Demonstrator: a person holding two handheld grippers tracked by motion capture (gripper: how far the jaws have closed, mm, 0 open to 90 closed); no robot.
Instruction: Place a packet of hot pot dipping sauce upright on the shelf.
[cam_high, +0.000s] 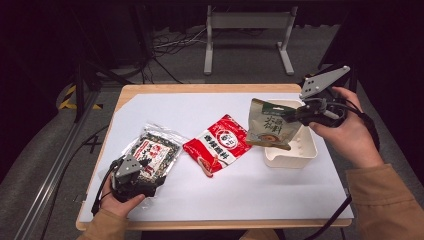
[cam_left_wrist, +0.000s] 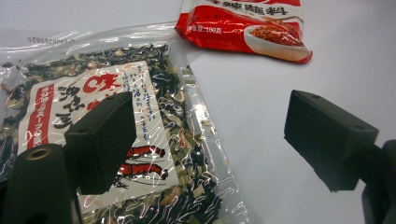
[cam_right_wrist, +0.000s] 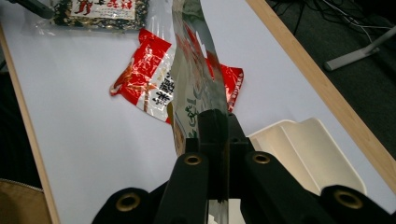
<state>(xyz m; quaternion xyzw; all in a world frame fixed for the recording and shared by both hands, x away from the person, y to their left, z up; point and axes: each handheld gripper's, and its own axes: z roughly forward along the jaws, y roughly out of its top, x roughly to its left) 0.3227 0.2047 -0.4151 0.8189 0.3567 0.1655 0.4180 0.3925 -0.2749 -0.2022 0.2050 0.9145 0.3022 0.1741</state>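
Packets are what I'm sorting, and going from the left, my left hand-held gripper (cam_high: 134, 176) rests low at the near-left of the tabletop (cam_high: 235, 195), jaws spread wide with nothing between them. One jaw hangs over the clear packet (cam_left_wrist: 116, 140) of dark dried bits, the other over bare white sheet, so I judge it is lined up to take that packet by its near edge. The packet lies flat, label up, which leaves only its thin edge to pinch.

Next along, the red packet (cam_high: 218, 144) lies flat at the middle, well apart from both grippers, its corner close to the clear one but, as far as I can tell, not overlapping it. It waits its turn.

To the right, my right hand-held gripper (cam_high: 300, 114) has its jaws pressed tight on the top edge of the green packet (cam_high: 270, 126), which hangs on edge above the bin (cam_high: 305, 150), its lower end over the near-left rim. I hold it by the seal so the weight hangs down and it can drop in cleanly. The bin is a cream open tub; I see nothing in it.

A white sheet covers most of the tabletop, with a pale wood border showing round it. Beyond lies grey floor with loose cables, a white metal frame at the far side, and a rail with yellow-black tape at the left; the room is dark.
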